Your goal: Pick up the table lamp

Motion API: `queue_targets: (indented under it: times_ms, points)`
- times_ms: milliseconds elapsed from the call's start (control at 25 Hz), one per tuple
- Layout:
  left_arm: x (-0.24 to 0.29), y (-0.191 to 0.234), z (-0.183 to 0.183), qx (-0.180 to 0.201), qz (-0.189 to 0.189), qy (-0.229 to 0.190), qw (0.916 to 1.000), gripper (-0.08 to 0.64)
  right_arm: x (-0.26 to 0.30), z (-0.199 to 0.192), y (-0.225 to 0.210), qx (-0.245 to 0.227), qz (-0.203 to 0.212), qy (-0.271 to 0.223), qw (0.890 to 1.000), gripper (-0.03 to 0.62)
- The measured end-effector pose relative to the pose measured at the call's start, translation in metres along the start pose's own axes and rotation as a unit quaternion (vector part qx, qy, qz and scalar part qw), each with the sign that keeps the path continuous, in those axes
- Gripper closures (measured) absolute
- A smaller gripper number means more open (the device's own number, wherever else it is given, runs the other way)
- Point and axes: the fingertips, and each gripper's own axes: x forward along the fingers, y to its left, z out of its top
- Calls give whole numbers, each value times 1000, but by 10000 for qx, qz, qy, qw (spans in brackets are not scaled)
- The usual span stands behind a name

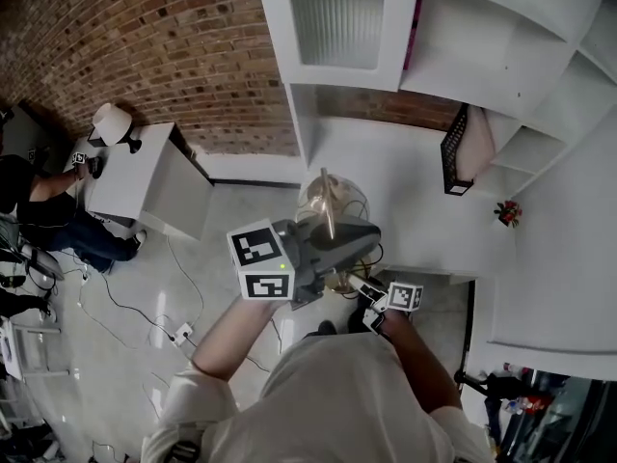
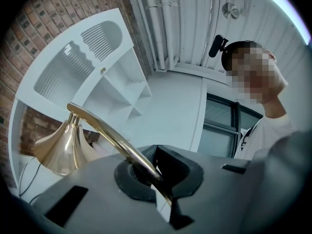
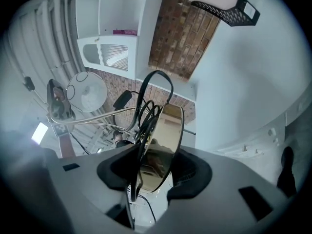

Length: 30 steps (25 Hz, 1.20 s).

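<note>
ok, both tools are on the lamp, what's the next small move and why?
Probably lift a little higher, both grips kept: the left tool is shut on the brass arm, the right tool pinches the base with the cord bunched there.

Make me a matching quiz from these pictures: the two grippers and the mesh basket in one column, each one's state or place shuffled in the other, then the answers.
1. left gripper
2. right gripper
3. mesh basket

A. black, standing on the white desk
B. shut on the round brass lamp base
C. shut on the curved brass lamp stem

Pairs: 1-C, 2-B, 3-A.
</note>
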Motion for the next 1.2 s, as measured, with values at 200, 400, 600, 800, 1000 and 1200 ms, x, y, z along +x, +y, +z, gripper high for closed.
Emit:
queue_targets:
  times_ms: [200,400,600,800,1000,1200]
  points:
    - [-12,-30,-6,13,-175,40,9998,543,-11,-23,13,-44,-55,-107,9999,400]
    - [-10,-51,-13,33,-217,124,9997,543,-27,-35,19,-58,-50,-186,9998,400]
    - [6,-68,-16,79,-231,75,9997,543,-48,-33,21,-90,20,-215,9997,400]
    - [26,-81,-17,134,-142,14,9998,543,-69,-27,21,-101,118,-104,9998,402]
    - [44,-87,-15,84,58,-126,9999,543,-90,-24,21,-56,226,99,9997,402]
    - [57,-91,-17,85,194,-136,9997,543,-99,-23,21,-31,320,238,9992,402]
